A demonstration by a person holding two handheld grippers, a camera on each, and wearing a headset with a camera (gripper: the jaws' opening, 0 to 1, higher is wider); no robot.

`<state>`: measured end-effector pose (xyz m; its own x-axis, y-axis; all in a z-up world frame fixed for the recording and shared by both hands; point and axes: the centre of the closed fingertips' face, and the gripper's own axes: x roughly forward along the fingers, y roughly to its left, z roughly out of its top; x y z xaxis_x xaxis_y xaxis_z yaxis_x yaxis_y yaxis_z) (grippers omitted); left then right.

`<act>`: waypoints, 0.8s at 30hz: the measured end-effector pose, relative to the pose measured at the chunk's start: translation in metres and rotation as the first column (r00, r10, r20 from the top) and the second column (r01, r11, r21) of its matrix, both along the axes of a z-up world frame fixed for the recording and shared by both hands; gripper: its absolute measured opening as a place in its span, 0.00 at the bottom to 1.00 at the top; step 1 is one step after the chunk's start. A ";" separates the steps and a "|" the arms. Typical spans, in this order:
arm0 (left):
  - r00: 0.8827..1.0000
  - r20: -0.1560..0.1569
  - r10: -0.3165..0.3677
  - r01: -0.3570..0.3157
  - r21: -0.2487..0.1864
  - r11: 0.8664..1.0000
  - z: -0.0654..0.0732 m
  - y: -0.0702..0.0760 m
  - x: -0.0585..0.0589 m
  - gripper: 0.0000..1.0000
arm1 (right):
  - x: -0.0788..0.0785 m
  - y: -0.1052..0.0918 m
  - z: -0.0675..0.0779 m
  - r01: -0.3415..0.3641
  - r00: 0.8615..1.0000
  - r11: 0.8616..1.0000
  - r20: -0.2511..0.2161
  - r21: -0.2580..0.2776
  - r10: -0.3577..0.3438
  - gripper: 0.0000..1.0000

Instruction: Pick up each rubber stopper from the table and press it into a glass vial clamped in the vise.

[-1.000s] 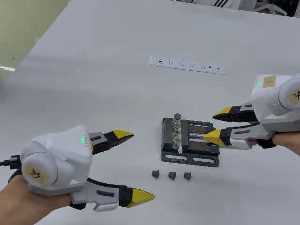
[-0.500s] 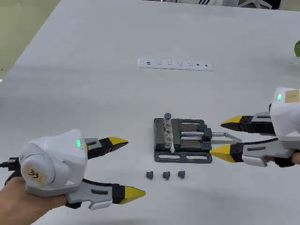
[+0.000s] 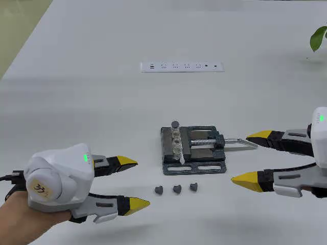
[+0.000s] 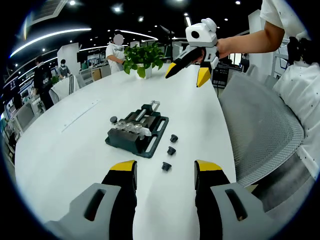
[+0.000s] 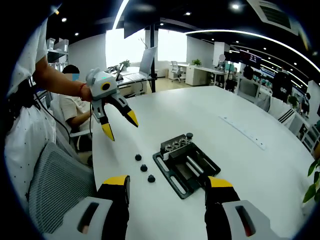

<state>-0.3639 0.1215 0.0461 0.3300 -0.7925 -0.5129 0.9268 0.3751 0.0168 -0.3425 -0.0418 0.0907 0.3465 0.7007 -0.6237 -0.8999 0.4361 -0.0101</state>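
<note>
**A:** Where are the stoppers?

**B:** Three loose stoppers [image 3: 177, 189] lie in a short row on the table [image 3: 92, 102], just in front of the vise [image 3: 204, 155], each apart from its neighbours. A fourth stopper [image 3: 175, 124] sits on top of the vial at the far end of the vise.

**A:** And the vials?

**B:** The vials [image 3: 177, 145] stand upright in a line between the vise's jaws, at its left end as the head view shows it.

**A:** What is the left gripper doing?

**B:** The left gripper [image 3: 143, 182] hangs over the table to the left of the vise, well apart from it. Its yellow tips are spread wide with nothing between them. In its own view the vise and the loose stoppers lie ahead of the tips.

**A:** The right one?

**B:** The right gripper [image 3: 240, 157] is on the vise's right side, near the screw handle [image 3: 240, 143], with its tips pointing towards the vise. It is also wide apart and empty.

**A:** Anything else on the table?

**B:** A white power strip [image 3: 182, 66] lies flat well beyond the vise.
</note>
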 end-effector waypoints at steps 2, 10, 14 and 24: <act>1.000 -0.005 -0.006 0.006 0.010 1.000 -0.004 -0.001 0.001 0.41 | -0.001 -0.003 -0.002 0.005 1.000 1.000 -0.002 0.009 -0.005 0.59; 0.998 -0.011 -0.058 0.059 0.050 0.997 -0.017 -0.006 0.003 0.30 | -0.005 -0.010 -0.005 0.028 1.000 0.998 -0.007 0.053 -0.028 0.64; 0.996 -0.018 -0.085 0.086 0.070 0.994 -0.026 -0.009 0.004 0.25 | -0.009 -0.009 -0.006 0.028 1.000 0.998 -0.004 0.060 -0.028 0.66; 0.989 -0.038 -0.145 0.148 0.115 0.982 -0.050 -0.017 0.007 0.19 | -0.011 -0.019 -0.010 0.057 0.998 0.996 -0.019 0.072 -0.056 0.65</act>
<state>-0.3566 0.1048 -0.0041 0.1984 -0.7649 -0.6128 0.9723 0.2325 0.0246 -0.3537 -0.0608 0.0807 0.3764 0.7240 -0.5781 -0.8736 0.4852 0.0387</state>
